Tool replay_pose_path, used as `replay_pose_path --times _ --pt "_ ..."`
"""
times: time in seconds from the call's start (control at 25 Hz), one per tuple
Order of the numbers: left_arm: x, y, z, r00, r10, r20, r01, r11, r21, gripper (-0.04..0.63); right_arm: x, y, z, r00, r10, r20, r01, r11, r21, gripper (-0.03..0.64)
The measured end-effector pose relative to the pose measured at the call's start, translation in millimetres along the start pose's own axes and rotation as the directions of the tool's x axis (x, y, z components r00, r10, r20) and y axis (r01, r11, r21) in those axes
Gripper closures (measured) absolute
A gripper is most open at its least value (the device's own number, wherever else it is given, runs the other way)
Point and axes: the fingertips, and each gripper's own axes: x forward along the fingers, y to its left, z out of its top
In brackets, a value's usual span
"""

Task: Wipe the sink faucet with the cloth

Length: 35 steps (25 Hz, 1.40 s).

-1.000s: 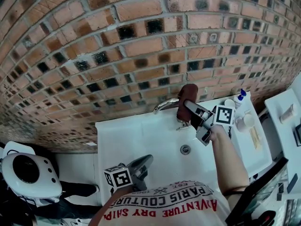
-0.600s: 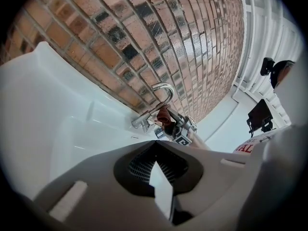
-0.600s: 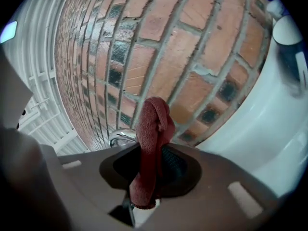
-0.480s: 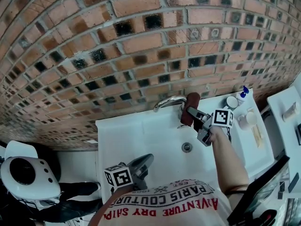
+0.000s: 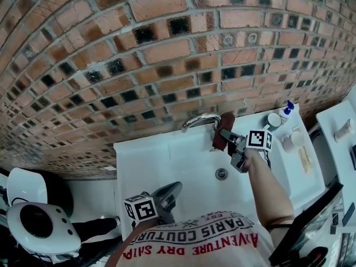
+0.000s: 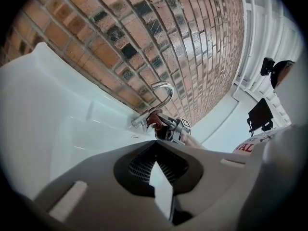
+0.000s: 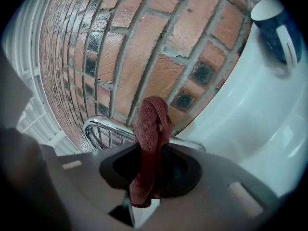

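A chrome curved faucet (image 5: 198, 119) rises at the back of the white sink (image 5: 167, 166). My right gripper (image 5: 226, 136) is shut on a dark red cloth (image 5: 222, 131), and the cloth rests against the faucet's base. In the right gripper view the cloth (image 7: 150, 138) stands up from the jaws, with the faucet (image 7: 103, 128) arching right behind it. My left gripper (image 5: 173, 189) hangs at the sink's near edge, shut and holding nothing. From the left gripper view I see the faucet (image 6: 161, 96) and the cloth (image 6: 155, 120) far across the basin (image 6: 82, 138).
A brick wall (image 5: 167, 54) runs behind the sink. A cup (image 5: 273, 120), a blue-capped bottle (image 5: 286, 111) and small containers (image 5: 292, 141) stand on the sink's right ledge. The drain (image 5: 221, 173) lies in the basin. A white toilet (image 5: 36, 221) is at lower left.
My right gripper has slid the cloth down from above the faucet to its base. The left gripper has stayed in place.
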Motion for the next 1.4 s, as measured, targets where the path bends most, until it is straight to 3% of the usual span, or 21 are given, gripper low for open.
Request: replay_pose_path --times 0.24,0.48,0.6,0.76,0.92,1.2,1.4 --pt "0 -6 0 1.0 -0.012 -0.001 0.012 1.0 0.007 0.595 -8 9 1 1.0 0.001 0.012 -0.001 1.0 -0.02 0.526" --pt "-3 -8 0 1.0 -0.018 0.008 0.018 1.0 0.001 0.595 -29 52 -18 0.995 0.097 0.004 -0.096 0.994 -0.051 0.526" --pt "-2 -9 -2 1.0 -0.023 0.009 0.023 1.0 0.001 0.595 -24 84 -37 0.98 0.194 -0.052 -0.199 0.975 -0.096 0.525" --pt "-3 -7 0 1.0 -0.015 0.013 0.015 1.0 0.016 0.595 -8 112 -64 0.956 0.245 -0.163 -0.266 0.956 -0.123 0.525" --pt "-5 -7 0 1.0 -0.02 0.02 0.02 1.0 0.004 0.595 17 93 -67 0.965 0.141 -0.222 -0.172 0.977 -0.125 0.525" --pt "-7 -1 2 0.999 -0.013 0.029 0.014 1.0 -0.013 0.595 35 58 -39 0.977 0.072 -0.201 -0.085 0.995 -0.054 0.525" --pt "-3 2 0 1.0 -0.018 0.022 0.019 0.999 -0.028 0.595 37 35 -39 0.97 -0.013 -0.244 -0.015 0.994 -0.112 0.525"
